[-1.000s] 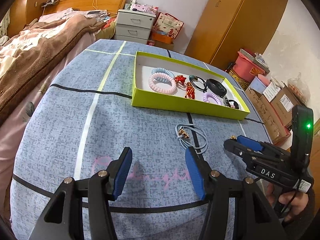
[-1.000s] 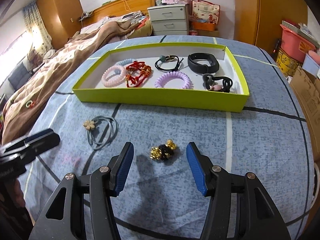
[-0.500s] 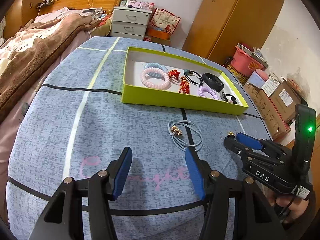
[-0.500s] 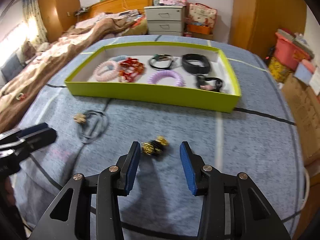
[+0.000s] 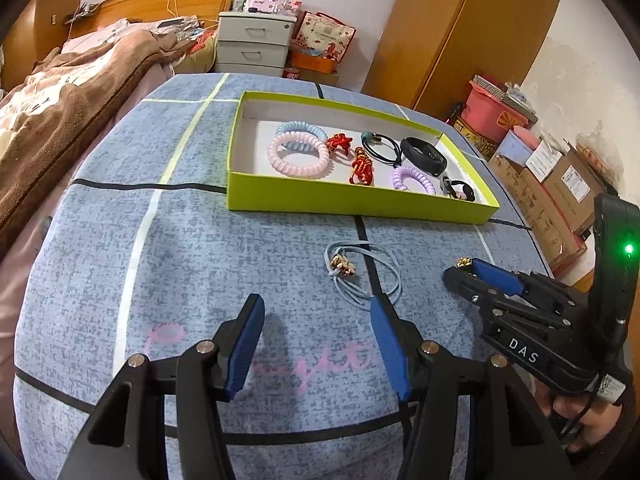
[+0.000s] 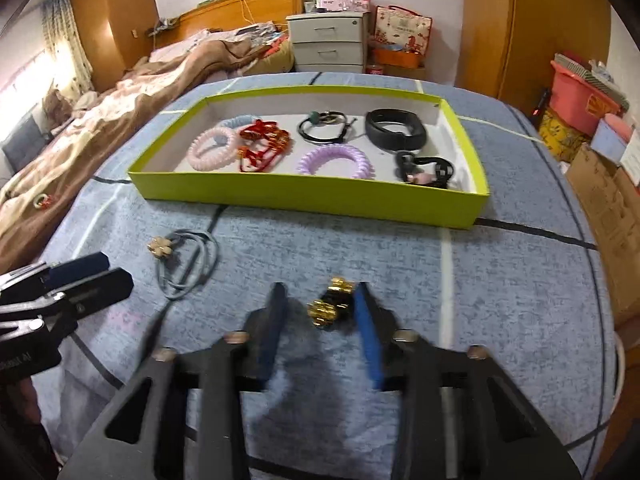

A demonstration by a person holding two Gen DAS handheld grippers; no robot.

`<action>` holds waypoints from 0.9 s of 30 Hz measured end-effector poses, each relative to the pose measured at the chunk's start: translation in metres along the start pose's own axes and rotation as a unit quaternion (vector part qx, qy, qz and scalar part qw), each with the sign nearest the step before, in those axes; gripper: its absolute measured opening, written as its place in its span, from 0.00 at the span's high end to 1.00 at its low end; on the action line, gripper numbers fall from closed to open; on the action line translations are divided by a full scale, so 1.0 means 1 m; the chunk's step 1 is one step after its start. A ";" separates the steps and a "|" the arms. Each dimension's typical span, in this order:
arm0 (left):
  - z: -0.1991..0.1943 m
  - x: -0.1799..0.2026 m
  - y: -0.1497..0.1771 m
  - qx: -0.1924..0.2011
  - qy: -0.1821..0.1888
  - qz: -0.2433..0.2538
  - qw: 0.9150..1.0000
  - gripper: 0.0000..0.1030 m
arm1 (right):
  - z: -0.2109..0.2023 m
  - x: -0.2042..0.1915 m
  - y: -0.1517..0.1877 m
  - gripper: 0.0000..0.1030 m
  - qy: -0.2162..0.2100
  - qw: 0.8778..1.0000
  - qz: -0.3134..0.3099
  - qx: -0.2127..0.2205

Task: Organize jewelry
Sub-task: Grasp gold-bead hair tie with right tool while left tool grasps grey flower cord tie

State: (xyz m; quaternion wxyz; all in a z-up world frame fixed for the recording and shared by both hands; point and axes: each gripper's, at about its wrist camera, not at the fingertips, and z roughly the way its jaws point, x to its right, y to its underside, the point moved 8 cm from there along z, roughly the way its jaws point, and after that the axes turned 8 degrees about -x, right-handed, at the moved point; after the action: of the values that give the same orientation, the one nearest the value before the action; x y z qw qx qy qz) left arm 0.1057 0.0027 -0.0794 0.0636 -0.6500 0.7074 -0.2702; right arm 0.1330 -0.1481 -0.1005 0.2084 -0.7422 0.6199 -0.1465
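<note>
A black hair tie with gold beads [image 6: 331,308] lies on the blue cloth between the fingers of my right gripper [image 6: 320,312], whose jaws are narrowed around it with gaps still showing. A grey-blue hair tie with a gold charm [image 5: 352,270] lies on the cloth just ahead of my left gripper [image 5: 316,320], which is open and empty; it also shows in the right wrist view [image 6: 180,260]. The yellow-green tray [image 6: 304,196] holds several hair ties and bracelets. The right gripper [image 5: 472,276] also shows in the left wrist view.
The tray [image 5: 360,204] stands beyond both loose ties. A bed with a brown blanket [image 5: 60,100] lies to the left. Cardboard boxes [image 5: 560,196] and a pink bin [image 5: 496,116] stand right of the table edge.
My right gripper has moved forward over the gold-beaded tie and its jaws have narrowed around it. My left gripper has stayed open and shifted slightly.
</note>
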 end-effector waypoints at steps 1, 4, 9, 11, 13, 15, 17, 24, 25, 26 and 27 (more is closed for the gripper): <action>0.001 0.001 0.000 -0.001 0.002 0.000 1.000 0.44 | 0.000 0.002 0.001 0.77 -0.004 1.000 0.003 0.000; 0.005 0.002 -0.001 -0.008 -0.005 0.002 1.000 0.44 | -0.002 0.004 0.002 0.77 -0.014 1.000 0.007 0.002; 0.006 0.005 -0.003 -0.010 -0.007 0.006 1.000 0.44 | -0.005 0.004 0.005 0.78 -0.016 1.000 -0.002 0.006; 0.008 0.007 -0.004 -0.011 -0.007 0.009 1.000 0.44 | -0.007 0.005 0.004 0.78 -0.021 1.000 0.001 0.011; 0.011 0.006 -0.007 -0.014 -0.015 0.009 1.000 0.44 | -0.011 0.006 0.003 0.78 -0.028 0.999 0.003 0.017; 0.014 0.008 -0.009 -0.011 -0.028 0.018 0.999 0.44 | -0.013 0.008 0.003 0.78 -0.031 0.999 0.004 0.020; 0.018 0.010 -0.011 -0.017 -0.023 0.016 0.999 0.44 | -0.016 0.010 0.002 0.78 -0.035 0.999 0.008 0.023; 0.026 0.017 -0.018 -0.008 -0.037 0.023 0.999 0.46 | -0.021 0.017 0.002 0.78 -0.050 0.998 0.017 0.030; 0.027 0.018 -0.019 -0.009 -0.044 0.026 0.999 0.47 | -0.022 0.018 0.002 0.78 -0.052 0.998 0.018 0.031; 0.028 0.018 -0.019 -0.008 -0.052 0.030 0.998 0.48 | -0.022 0.018 0.002 0.78 -0.053 0.998 0.018 0.032; 0.029 0.018 -0.020 -0.007 -0.054 0.031 0.998 0.48 | -0.023 0.018 0.002 0.78 -0.054 0.998 0.018 0.033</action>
State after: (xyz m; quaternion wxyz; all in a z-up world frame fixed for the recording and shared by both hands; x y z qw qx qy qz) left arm 0.1336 -0.0236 -0.0898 0.1054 -0.6422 0.7245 -0.2271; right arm 0.1235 -0.1687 -0.0819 0.2686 -0.7304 0.6158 -0.1230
